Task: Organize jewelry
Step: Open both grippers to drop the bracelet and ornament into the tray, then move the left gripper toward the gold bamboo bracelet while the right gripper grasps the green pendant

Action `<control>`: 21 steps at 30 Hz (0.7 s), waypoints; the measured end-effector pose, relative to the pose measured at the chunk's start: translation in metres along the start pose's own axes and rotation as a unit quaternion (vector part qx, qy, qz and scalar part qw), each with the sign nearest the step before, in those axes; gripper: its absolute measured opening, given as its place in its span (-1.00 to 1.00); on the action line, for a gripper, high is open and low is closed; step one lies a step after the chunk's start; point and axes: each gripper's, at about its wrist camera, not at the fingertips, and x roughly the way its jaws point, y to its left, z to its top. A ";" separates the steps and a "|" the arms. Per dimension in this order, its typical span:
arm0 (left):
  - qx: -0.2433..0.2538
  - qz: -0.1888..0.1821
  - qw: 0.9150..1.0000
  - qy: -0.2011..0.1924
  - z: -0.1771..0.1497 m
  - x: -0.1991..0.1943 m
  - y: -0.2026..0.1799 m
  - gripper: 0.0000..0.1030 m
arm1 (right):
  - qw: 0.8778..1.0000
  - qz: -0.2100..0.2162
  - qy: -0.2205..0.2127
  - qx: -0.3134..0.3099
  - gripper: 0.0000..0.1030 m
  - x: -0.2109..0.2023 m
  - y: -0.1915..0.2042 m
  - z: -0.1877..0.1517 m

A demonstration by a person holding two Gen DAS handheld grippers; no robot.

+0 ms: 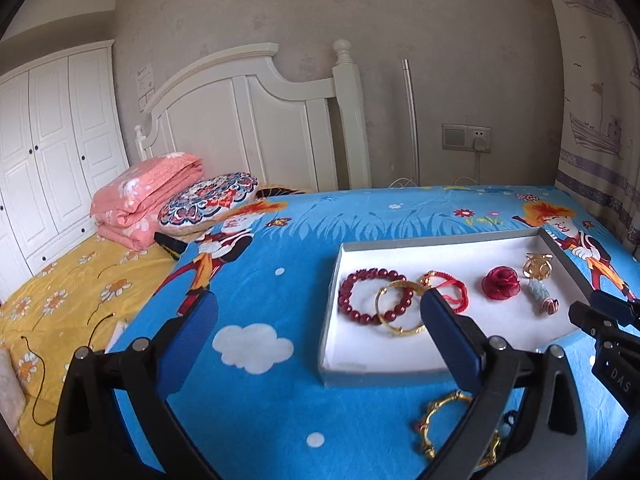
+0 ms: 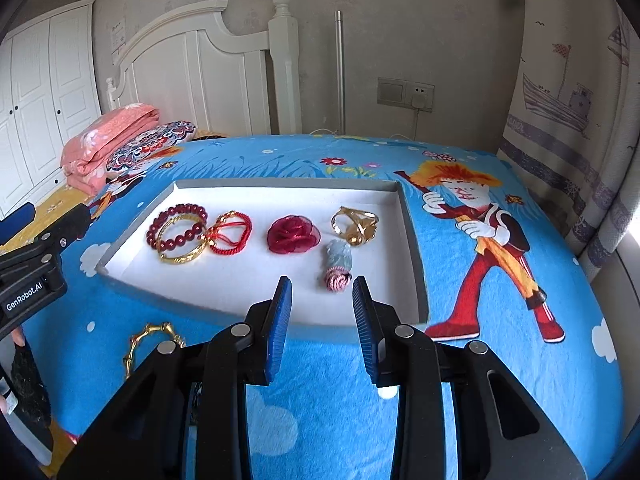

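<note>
Fingers of the left gripper stand spread as wide as they go, with nothing between them; those of the right gripper stand a little apart, also empty. Both hang over the blue cartoon blanket on the bed, at the near edge of the shallow white tray. Inside the tray lie a red bead bracelet, a gold bangle, a red cord bracelet, a red fabric flower, a gold brooch and a pale pendant. One piece remains outside: a gold bamboo-jointed bracelet on the blanket, just in front of the tray's near wall, lying flat with its ring open upward. It sits below and behind the left gripper's right finger, so the left hand is judged nearer; reaching it would call for drawing back and tipping downward.
</note>
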 end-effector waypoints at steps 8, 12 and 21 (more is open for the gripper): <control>0.004 0.008 1.000 0.023 -0.062 -0.021 0.019 0.91 | 0.999 0.036 0.004 -0.006 -0.40 -0.022 0.028 -0.041; 0.019 0.006 0.999 0.031 -0.088 -0.027 0.013 0.91 | 0.998 0.051 0.007 -0.029 -0.40 -0.024 0.047 -0.050; 0.040 0.001 0.998 0.045 -0.109 -0.019 0.005 0.91 | 0.997 0.057 0.030 -0.043 -0.40 -0.010 0.060 -0.056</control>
